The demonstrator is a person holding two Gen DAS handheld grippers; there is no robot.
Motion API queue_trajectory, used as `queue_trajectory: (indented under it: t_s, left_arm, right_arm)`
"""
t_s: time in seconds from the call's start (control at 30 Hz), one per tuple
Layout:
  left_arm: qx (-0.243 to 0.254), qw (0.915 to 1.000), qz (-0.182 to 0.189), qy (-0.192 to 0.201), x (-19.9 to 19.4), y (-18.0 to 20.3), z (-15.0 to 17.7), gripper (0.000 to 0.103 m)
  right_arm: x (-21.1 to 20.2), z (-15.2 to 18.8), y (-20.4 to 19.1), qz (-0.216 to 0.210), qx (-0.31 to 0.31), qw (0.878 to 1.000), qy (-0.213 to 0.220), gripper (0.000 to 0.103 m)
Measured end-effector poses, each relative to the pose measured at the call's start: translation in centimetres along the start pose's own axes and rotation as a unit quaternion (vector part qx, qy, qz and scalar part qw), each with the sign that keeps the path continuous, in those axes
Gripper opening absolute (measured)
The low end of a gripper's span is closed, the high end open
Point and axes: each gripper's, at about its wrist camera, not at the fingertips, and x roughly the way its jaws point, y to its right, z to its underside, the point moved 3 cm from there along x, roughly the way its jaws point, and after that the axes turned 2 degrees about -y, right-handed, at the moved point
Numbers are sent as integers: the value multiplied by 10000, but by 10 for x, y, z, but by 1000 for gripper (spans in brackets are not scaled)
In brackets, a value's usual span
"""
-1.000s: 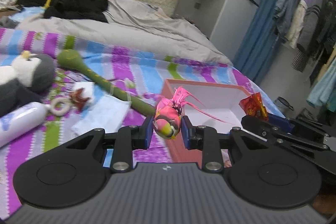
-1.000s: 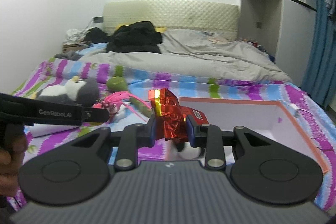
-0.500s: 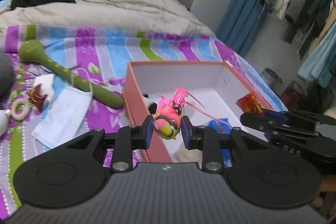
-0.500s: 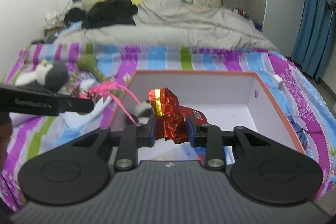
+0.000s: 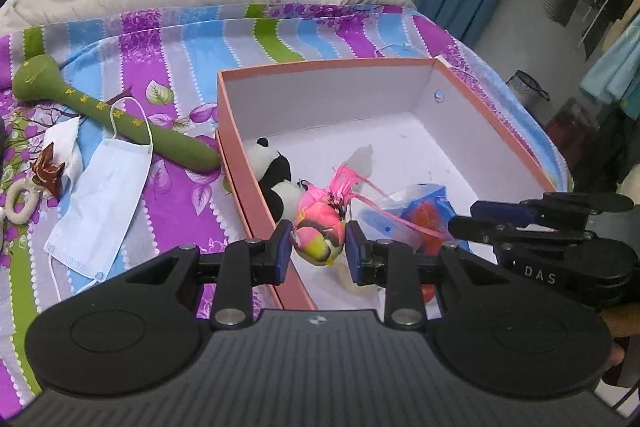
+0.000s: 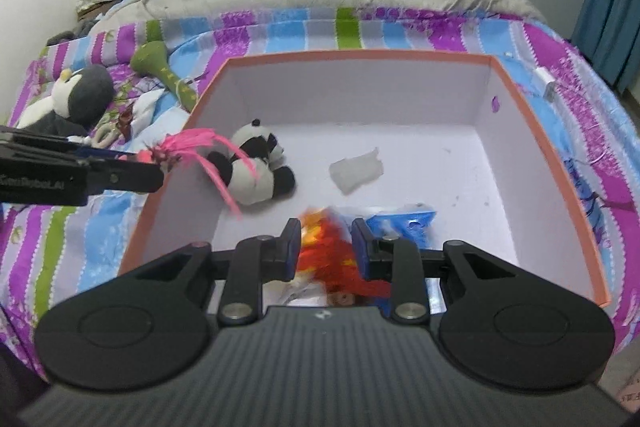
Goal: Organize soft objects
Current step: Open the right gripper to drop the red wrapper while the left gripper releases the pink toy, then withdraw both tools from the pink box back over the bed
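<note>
My left gripper (image 5: 318,247) is shut on a pink and yellow feathered toy (image 5: 320,235), held over the near left corner of the salmon-rimmed box (image 5: 320,65). My right gripper (image 6: 326,247) is shut on a crumpled red foil packet (image 6: 332,251), blurred, low over the box's near part. The box (image 6: 360,57) has a white inside; a panda plush (image 6: 256,163), a white crumpled scrap (image 6: 356,171) and a blue packet (image 6: 404,223) lie in it. The right gripper's side (image 5: 520,223) shows in the left wrist view. The left gripper's fingers (image 6: 120,179) carry the pink feathers (image 6: 188,147).
On the striped bedspread left of the box lie a green stick toy (image 5: 112,115), a blue face mask (image 5: 100,195), a white cloth (image 5: 64,147) and a small ring (image 5: 20,199). A penguin plush (image 6: 76,99) sits further left. Grey duvet and black clothes lie behind.
Both grippers have moved forward and down over the box, tilting to look into it. Each keeps hold of its object. The red packet now sits lower, close to the box contents.
</note>
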Motion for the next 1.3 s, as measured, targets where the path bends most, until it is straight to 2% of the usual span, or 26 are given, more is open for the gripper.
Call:
queue_trajectory:
  t_s: [0.1, 0.17, 0.23, 0.47, 0.7, 0.97, 1.3]
  left_arm:
    - [-43, 10000, 18, -7, 1, -1, 1, 37]
    - [-60, 10000, -7, -4, 1, -2, 2, 48]
    - [-61, 10000, 17, 48, -1, -3, 3, 49]
    - [-85, 9995, 84, 295, -16, -3, 9, 49]
    - [84, 9965, -127, 825, -50, 0, 26, 49]
    - [-103, 9927, -123, 1193, -88, -7, 59, 49]
    - [-188, 9869, -427, 1541, -122, -22, 95, 49]
  right_arm:
    - [3, 2, 5, -13, 181, 9998, -47, 33]
    - [4, 1, 7, -6, 202, 9998, -46, 33]
    - [3, 2, 6, -9, 198, 9998, -20, 33]
    - [-7, 5, 3, -41, 262, 9994, 207, 33]
    - [-35, 15, -11, -78, 286, 9967, 753, 33]
    - [-60, 34, -37, -203, 369, 9915, 1232, 33]
    - [-80, 53, -71, -431, 493, 9845, 1628, 35]
